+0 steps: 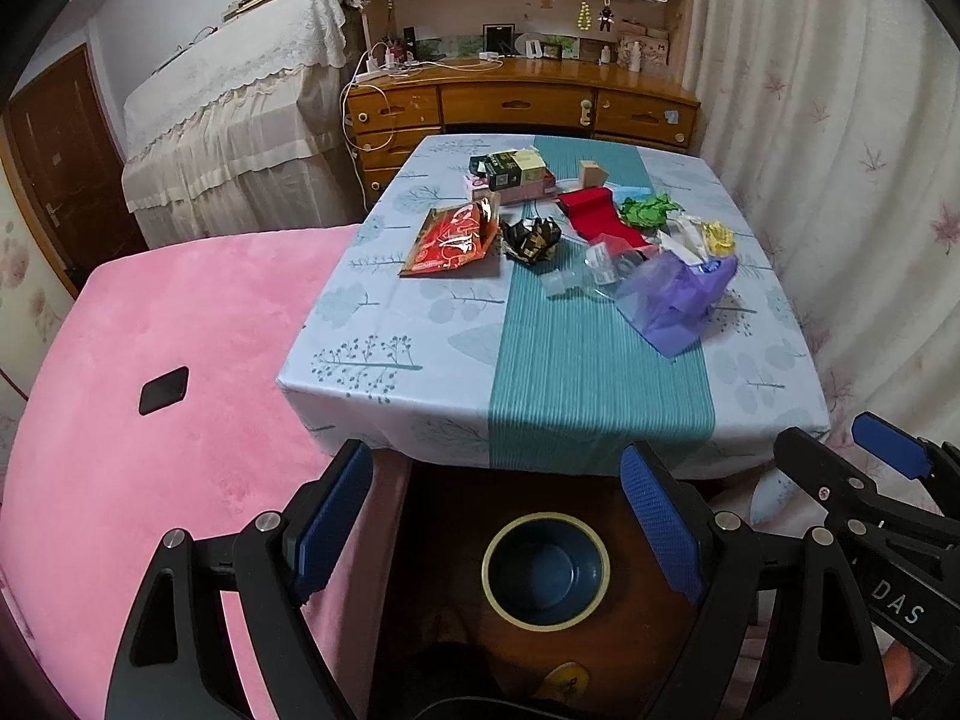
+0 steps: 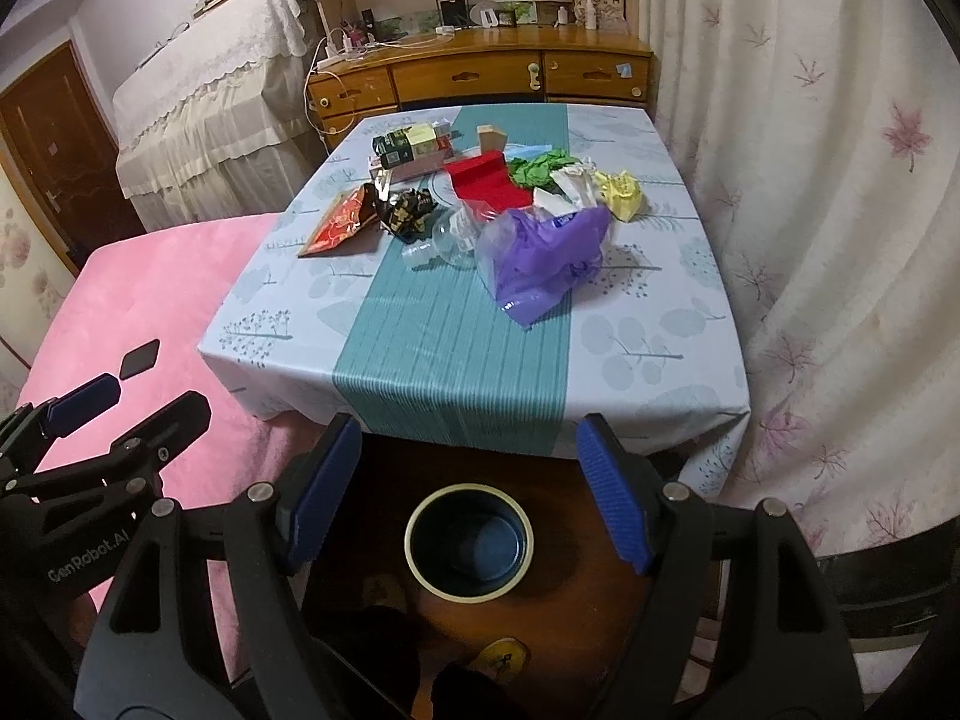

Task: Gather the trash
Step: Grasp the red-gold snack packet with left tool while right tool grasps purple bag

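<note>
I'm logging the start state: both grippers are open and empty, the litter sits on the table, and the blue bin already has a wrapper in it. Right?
Not quite: the blue bin is empty, as the left wrist view shows. The left gripper and right gripper are open and empty, and the litter, like the purple bag, sits on the table.

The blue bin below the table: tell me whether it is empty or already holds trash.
Empty. Both wrist views look straight down into the blue bin, and its bare dark blue floor shows with no wrapper or paper inside. The trash still lies on the table.

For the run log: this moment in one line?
left gripper open | right gripper open | bin empty | trash on table
</note>
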`<state>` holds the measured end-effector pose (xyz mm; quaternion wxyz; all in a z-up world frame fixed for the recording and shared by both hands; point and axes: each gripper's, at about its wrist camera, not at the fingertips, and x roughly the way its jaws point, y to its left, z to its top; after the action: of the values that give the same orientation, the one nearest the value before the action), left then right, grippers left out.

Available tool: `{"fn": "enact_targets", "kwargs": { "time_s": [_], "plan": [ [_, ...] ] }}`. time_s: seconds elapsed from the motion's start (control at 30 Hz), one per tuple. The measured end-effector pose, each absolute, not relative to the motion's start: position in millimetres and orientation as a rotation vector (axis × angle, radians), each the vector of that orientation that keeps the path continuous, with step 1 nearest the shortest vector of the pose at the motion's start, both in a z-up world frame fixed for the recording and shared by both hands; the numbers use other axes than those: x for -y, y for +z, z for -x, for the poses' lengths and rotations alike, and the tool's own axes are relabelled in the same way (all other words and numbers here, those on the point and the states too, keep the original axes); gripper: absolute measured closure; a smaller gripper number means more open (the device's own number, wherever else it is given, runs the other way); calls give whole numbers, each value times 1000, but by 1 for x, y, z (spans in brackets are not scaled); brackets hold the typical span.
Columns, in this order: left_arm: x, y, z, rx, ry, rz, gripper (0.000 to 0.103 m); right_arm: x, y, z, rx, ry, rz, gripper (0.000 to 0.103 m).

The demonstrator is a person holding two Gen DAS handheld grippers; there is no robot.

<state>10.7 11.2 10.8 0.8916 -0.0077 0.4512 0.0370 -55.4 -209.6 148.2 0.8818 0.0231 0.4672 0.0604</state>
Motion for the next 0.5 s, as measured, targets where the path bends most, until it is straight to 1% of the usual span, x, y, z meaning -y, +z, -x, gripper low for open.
{"fn": "enact_targets", "kwargs": {
  "time_s": [0.2, 0.5],
  "plan": [
    [-27, 5, -51, -951, 22, 5, 17, 198, 142, 24, -984, 94, -51, 31],
    [-56, 2, -162, -983, -107, -30, 17, 177, 131, -54, -1010, -29, -95, 31]
  ]
}}
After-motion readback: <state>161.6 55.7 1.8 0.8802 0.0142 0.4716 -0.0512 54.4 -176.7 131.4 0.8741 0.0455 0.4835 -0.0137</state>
